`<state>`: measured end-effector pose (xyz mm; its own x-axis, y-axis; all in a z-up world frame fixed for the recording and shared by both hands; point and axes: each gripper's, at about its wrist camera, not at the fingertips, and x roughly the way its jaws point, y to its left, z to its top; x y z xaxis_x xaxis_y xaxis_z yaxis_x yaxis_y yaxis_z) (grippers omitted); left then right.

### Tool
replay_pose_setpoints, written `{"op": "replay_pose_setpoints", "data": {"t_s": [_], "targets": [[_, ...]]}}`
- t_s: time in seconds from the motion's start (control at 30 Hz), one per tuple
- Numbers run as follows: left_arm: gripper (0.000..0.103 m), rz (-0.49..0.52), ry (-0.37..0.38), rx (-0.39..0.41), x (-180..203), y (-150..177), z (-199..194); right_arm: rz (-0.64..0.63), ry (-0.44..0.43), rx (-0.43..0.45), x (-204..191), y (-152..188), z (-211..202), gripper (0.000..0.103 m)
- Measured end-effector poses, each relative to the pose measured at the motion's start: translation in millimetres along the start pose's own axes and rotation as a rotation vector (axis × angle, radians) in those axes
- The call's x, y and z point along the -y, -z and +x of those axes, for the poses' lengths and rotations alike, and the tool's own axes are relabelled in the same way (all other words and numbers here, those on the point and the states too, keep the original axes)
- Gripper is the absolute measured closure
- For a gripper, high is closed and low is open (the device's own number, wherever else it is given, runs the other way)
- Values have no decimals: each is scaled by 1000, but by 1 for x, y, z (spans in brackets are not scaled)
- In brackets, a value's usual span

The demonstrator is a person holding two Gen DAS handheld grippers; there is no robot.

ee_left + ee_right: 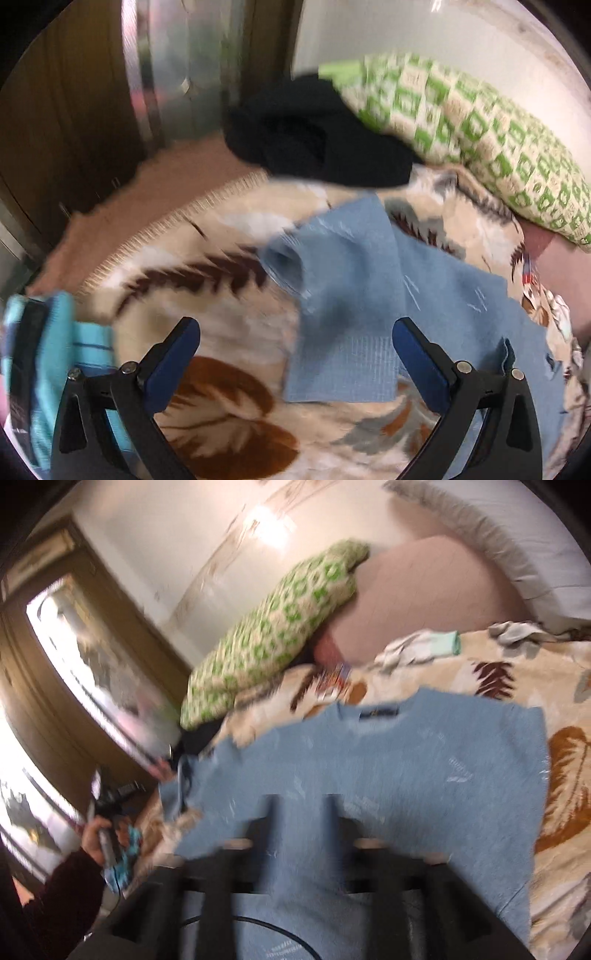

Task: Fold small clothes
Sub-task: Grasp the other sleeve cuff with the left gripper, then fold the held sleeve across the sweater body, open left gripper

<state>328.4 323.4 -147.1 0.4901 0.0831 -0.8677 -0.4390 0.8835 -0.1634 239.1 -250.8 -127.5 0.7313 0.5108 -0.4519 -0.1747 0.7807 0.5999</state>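
Note:
A small light-blue knit sweater (354, 291) lies spread on a leaf-patterned blanket (221, 406). My left gripper (295, 332) is open, its blue-padded fingers (173, 362) apart just above the blanket, the right one over the sweater's edge. In the right wrist view the sweater (424, 771) lies neck away from me. My right gripper (300, 808) hovers over its lower part; motion blur hides whether the fingers (267, 823) pinch the cloth.
A green-and-cream pillow (480, 133) and a black garment (314, 136) lie at the blanket's far side. A turquoise striped garment (55, 350) sits at the left. More small clothes (421, 646) lie far right. A wooden wardrobe (55, 657) stands left.

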Motion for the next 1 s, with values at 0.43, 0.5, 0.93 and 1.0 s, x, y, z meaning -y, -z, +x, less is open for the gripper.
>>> {"op": "replay_pose_setpoints", "data": {"t_s": [0.43,0.5,0.93,1.0], "targets": [[96,-90,142,-136,7,10,23,146,91,98,40,-24,-30,13],[97,-89,170,-112,12,9,10,151,111,107,43,-25,-32,13],[97,1,444,-37,133,20,-119,206,122,194,57,-36,-69,13],[97,32,507,-18,168,26,-144,229,112,210,62,-39,-77,13]]}}
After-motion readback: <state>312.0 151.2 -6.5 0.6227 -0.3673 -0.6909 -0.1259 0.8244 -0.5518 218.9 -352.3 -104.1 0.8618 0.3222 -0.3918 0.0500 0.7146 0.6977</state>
